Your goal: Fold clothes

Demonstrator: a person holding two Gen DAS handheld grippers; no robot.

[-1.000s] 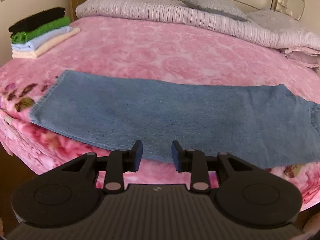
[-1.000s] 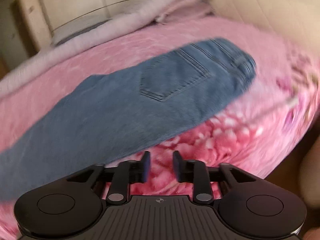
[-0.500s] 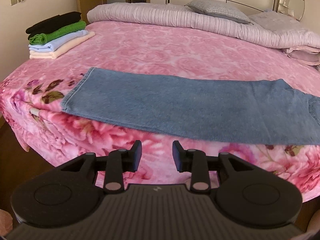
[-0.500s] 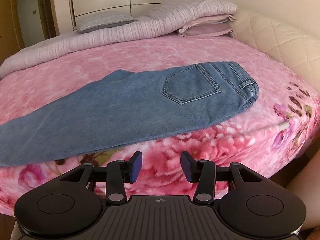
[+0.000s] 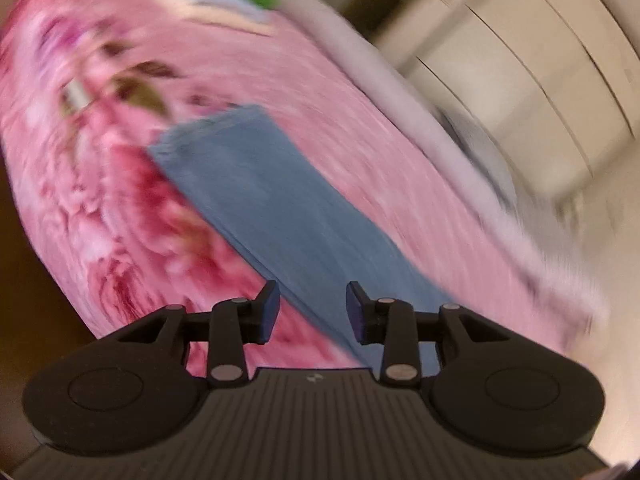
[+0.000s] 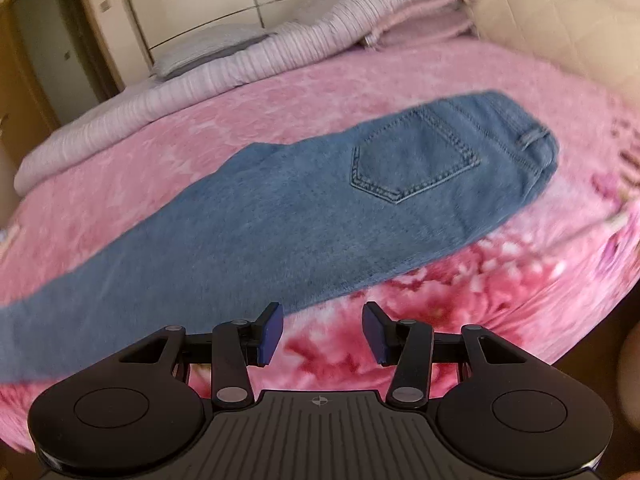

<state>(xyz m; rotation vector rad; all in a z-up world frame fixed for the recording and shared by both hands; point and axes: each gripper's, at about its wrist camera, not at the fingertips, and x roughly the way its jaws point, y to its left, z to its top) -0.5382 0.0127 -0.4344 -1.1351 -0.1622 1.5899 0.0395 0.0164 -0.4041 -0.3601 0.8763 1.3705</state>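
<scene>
With both the left gripper and right gripper gaping empty just short of the jeans, a hurried pinch risks catching the pink blanket beneath, or only one denim layer.

jeans: 1 | grippers: 2, left gripper, right gripper | pillow: 1

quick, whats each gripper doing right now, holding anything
Left gripper: open, holding nothing, above the edge of the jeans.
Right gripper: open, holding nothing, over the pink blanket just short of the jeans.
</scene>
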